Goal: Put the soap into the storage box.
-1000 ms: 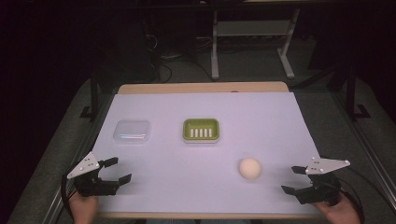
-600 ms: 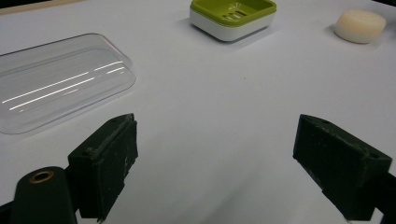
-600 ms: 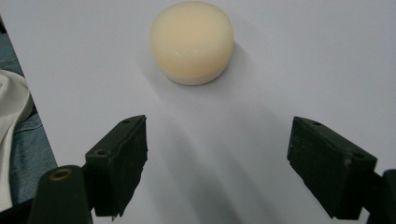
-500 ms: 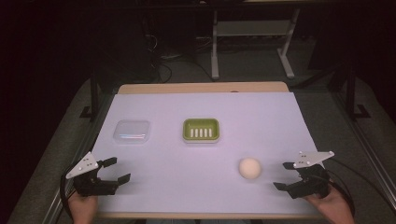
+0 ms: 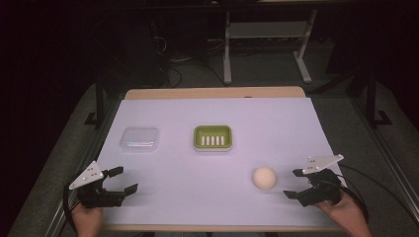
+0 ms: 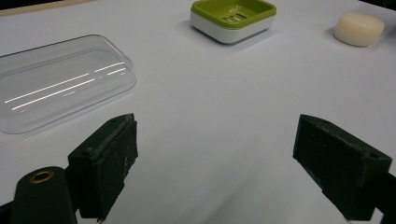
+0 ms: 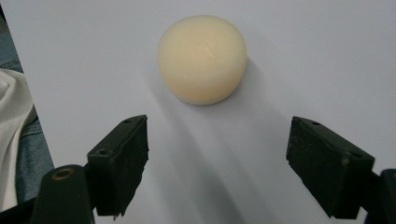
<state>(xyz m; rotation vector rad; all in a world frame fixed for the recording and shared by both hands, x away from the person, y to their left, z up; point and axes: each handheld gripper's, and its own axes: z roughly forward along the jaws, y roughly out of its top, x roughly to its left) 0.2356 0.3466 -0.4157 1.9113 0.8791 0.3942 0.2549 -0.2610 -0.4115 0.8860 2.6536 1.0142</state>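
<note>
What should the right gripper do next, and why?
Probably ease the right gripper forward to the soap bar: its jaws stand wide open, empty, aimed at the bar, which lies loose on the white sheet just ahead of them.

In the high view the bottom edge cuts off both hands, the left hand (image 5: pixel 87 220) and the right hand (image 5: pixel 346 217), at the wrist. The left gripper view cuts the clear lid (image 6: pixel 56 81) at its left edge, and the bottom edge crops the lower parts of the left claw (image 6: pixel 215 168). In the right gripper view, white and blue cloth (image 7: pixel 16 140) runs off the left edge beyond the desk (image 7: pixel 303 56); what it belongs to cannot be told
</note>
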